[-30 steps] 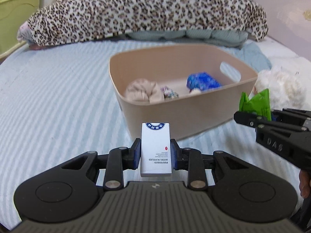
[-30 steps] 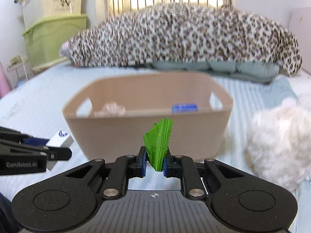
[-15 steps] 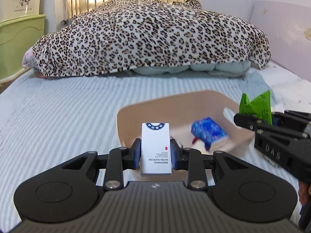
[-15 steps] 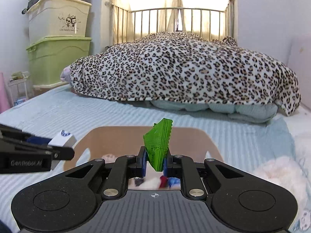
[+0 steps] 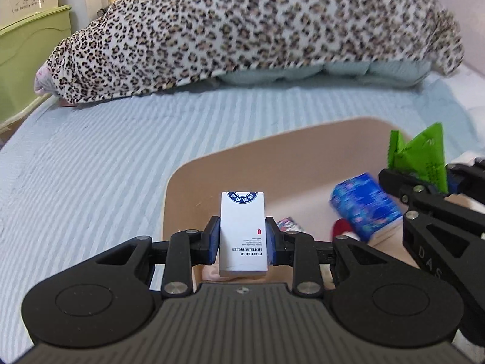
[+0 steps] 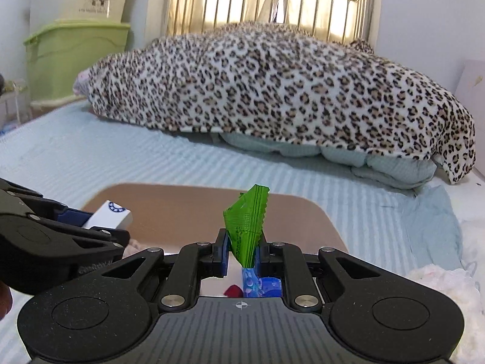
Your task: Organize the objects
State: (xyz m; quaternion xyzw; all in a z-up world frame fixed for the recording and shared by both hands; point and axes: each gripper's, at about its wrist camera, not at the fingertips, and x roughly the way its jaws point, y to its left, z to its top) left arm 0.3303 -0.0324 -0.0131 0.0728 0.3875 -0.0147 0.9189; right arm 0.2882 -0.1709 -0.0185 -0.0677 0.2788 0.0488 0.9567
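Now mid-task | beige smooth plastic bin (image 5: 242,157) on striped bedsheet (image 5: 91,163) already holds blue patterned pack (image 5: 365,207) and other small items | left gripper (image 5: 243,244) pinches rigid white box (image 5: 243,233) above bin | right gripper (image 6: 241,256) pinches crinkly green sachet (image 6: 247,223) above bin | both releases left.

Leopard blanket (image 6: 272,91), green storage bin (image 6: 72,60).
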